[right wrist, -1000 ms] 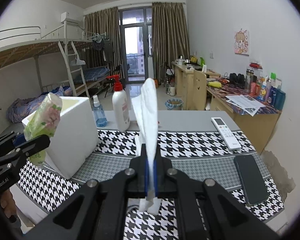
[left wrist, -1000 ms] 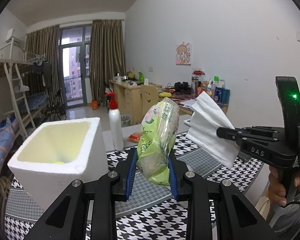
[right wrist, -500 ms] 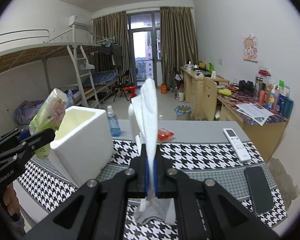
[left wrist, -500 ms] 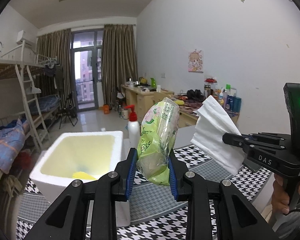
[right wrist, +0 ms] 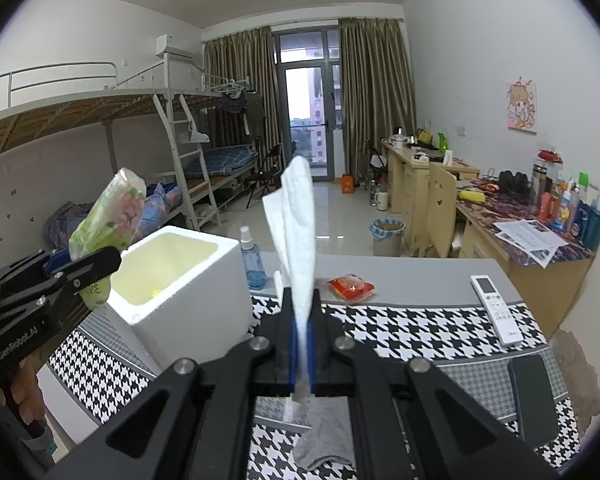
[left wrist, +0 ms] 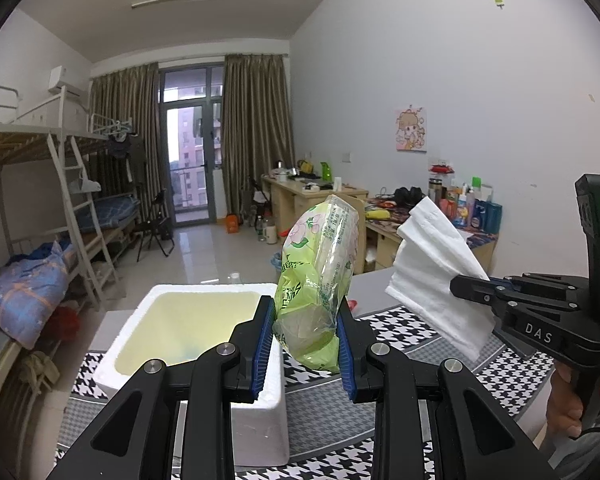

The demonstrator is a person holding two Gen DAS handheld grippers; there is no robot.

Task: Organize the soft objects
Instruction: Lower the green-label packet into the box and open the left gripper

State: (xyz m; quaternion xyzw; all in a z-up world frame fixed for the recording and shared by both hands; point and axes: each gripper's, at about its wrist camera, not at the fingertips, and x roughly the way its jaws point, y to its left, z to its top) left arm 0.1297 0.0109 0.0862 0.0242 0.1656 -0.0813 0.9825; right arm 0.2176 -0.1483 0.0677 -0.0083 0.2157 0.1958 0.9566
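The main risk here is a miss at the white foam box (left wrist: 188,332): the green plastic-wrapped tissue pack (left wrist: 320,276) is held by its lower end, tall and leaning, so it could tip on release and catch the box rim instead of dropping in. The white folded paper towel (right wrist: 296,236) is limp and pinched only along its lower edge; it could flop, unfold, or drape over the wall of the box. A grey cloth (right wrist: 326,436) on the houndstooth-covered worktop (right wrist: 412,324) could be forgotten, as it lies beneath the right tool.

The left gripper (left wrist: 304,344) has its jaws partly apart, clenched on the bottom of the tissue pack, which is held in the air just beside and above the open box. The right gripper (right wrist: 301,344) has its jaws pressed almost together on the paper towel, which stands upright above the worktop, near the box.
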